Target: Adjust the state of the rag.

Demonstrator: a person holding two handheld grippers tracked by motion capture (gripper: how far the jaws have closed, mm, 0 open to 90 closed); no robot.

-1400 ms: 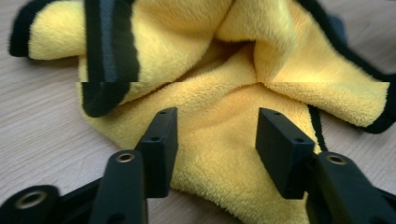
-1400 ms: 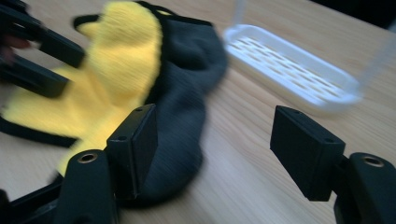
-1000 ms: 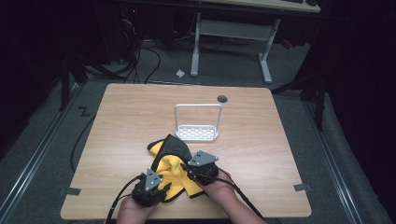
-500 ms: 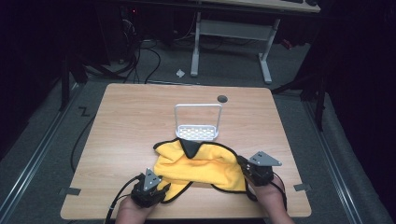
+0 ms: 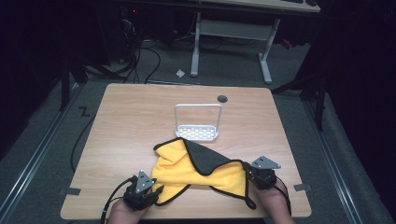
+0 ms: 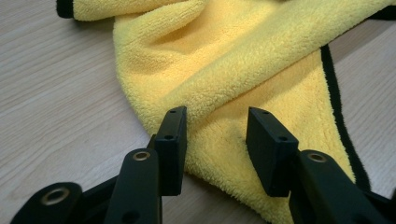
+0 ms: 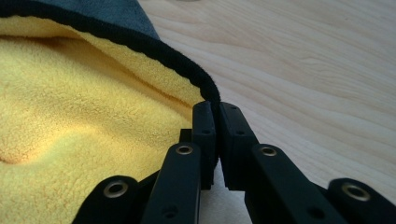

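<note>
A yellow cloth (image 5: 187, 170) with black trim lies rumpled on the near part of the wooden table (image 5: 130, 116), a dark grey flap (image 5: 205, 156) folded over its middle. My left gripper (image 5: 150, 190) is at the cloth's near left corner. In the left gripper view its jaws stand open (image 6: 217, 121) with a fold of the yellow cloth (image 6: 224, 60) between and below them. My right gripper (image 5: 248, 176) is at the cloth's right end. In the right gripper view it is shut (image 7: 215, 109) on the black-trimmed edge of the cloth (image 7: 70, 107).
A small white wire rack (image 5: 197, 123) stands upright just beyond the cloth, mid-table. A round cable hole (image 5: 222, 98) sits near the far edge. Bare wood lies left and right of the rack. A white desk frame (image 5: 231, 32) stands on the floor beyond.
My right gripper has pulled the cloth's edge out to the right, spreading the bunched cloth. A dark grey flap now lies across its middle. The left gripper stays near the left corner.
</note>
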